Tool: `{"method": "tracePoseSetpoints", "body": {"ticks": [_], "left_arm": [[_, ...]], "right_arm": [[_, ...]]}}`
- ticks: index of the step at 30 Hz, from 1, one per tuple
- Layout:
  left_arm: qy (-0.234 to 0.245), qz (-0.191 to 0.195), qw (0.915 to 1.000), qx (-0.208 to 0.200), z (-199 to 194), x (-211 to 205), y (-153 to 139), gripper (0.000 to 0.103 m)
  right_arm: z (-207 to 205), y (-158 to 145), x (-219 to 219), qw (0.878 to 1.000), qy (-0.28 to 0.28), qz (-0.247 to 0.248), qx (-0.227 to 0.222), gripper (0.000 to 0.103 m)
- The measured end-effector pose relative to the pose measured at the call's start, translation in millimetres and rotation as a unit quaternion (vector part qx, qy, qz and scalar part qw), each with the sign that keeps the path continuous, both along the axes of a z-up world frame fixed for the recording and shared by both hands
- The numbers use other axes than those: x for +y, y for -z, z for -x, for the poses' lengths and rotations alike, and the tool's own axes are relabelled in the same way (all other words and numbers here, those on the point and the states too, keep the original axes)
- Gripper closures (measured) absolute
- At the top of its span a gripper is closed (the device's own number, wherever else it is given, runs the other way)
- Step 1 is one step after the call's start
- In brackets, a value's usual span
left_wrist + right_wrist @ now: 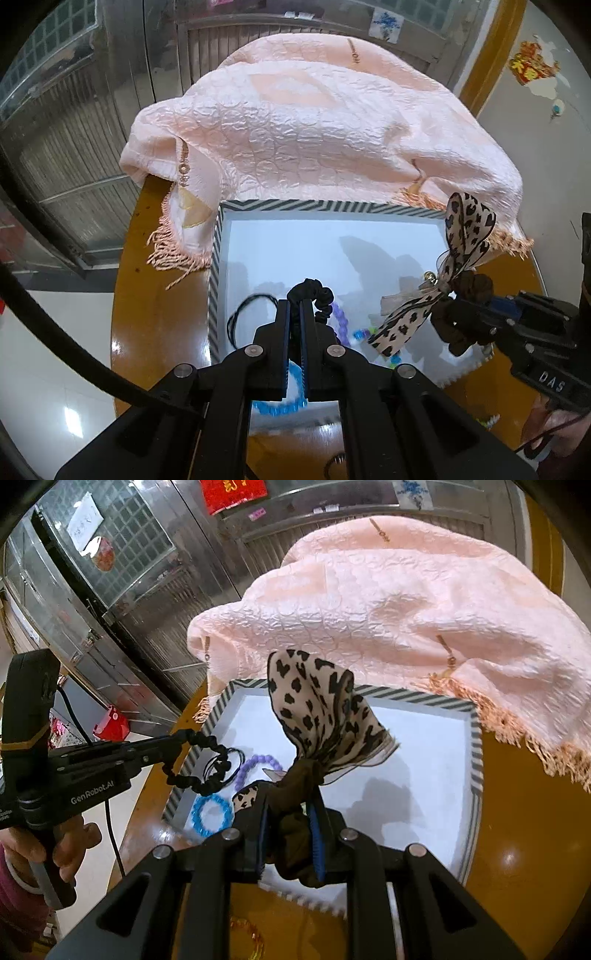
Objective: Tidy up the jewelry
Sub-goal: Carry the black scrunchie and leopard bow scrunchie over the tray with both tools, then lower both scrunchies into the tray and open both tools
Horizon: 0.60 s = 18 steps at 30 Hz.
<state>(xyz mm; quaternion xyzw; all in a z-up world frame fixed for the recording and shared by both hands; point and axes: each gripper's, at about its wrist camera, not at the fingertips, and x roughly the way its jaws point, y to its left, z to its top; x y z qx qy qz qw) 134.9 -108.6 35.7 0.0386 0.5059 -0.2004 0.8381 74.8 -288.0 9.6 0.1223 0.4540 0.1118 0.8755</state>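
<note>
My left gripper (294,306) is shut on a black scrunchie (314,295) and holds it over the left part of a white tray with a striped rim (295,206). From the right wrist view the same gripper (179,737) comes in from the left, the black scrunchie (199,771) dangling from it. My right gripper (290,812) is shut on a brown scrunchie (295,834) with a leopard-print bow (317,709), above the tray's near edge (476,746). In the tray lie a blue bead bracelet (210,816), a purple one (255,764) and a thin black hair tie (240,317).
A pink fringed cloth (314,122) covers the far half of the round wooden table (155,295) and overlaps the tray's back corner. An amber bracelet (251,934) lies on the table near me. A hand (70,849) grips the left tool. Metal shutters stand behind.
</note>
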Motion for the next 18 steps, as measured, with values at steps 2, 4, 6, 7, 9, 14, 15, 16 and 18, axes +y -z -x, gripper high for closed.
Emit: {"method": "tracePoseSetpoints", "body": {"ticks": [2, 4, 6, 7, 9, 14, 15, 16, 18], "left_arm": [[-0.004, -0.006, 1.0000, 0.005, -12, -4, 7, 0.098], [-0.007, -0.014, 0.9999, 0.007, -23, -6, 13, 0.098], [-0.012, -0.019, 0.9997, 0.010, -33, -6, 18, 0.098], [-0.015, -0.022, 0.9996, 0.012, -38, -5, 21, 0.097], [-0.024, -0.029, 0.9991, 0.018, -48, -3, 28, 0.097], [-0.042, -0.040, 0.9979, 0.029, -63, 1, 43, 0.097], [-0.043, -0.043, 0.9977, 0.031, -64, 1, 45, 0.097], [-0.044, -0.048, 0.9974, 0.032, -65, 1, 48, 0.097], [-0.045, -0.057, 0.9968, 0.032, -67, 1, 53, 0.097]], "right_arm": [[-11, 5, 1, 1.000, -0.001, 0.001, 0.002, 0.084], [-26, 10, 1, 1.000, 0.000, -0.003, 0.004, 0.084], [-34, 13, 1, 1.000, 0.003, -0.006, 0.003, 0.084], [-39, 15, 1, 1.000, 0.005, -0.011, 0.001, 0.083], [-48, 19, 2, 1.000, 0.007, -0.020, -0.002, 0.084], [-72, 36, 12, 1.000, 0.004, -0.024, 0.005, 0.083], [-75, 39, 14, 1.000, 0.004, -0.023, 0.008, 0.083], [-78, 42, 15, 1.000, 0.004, -0.022, 0.012, 0.083], [-84, 52, 17, 1.000, 0.004, -0.016, 0.026, 0.083]]}}
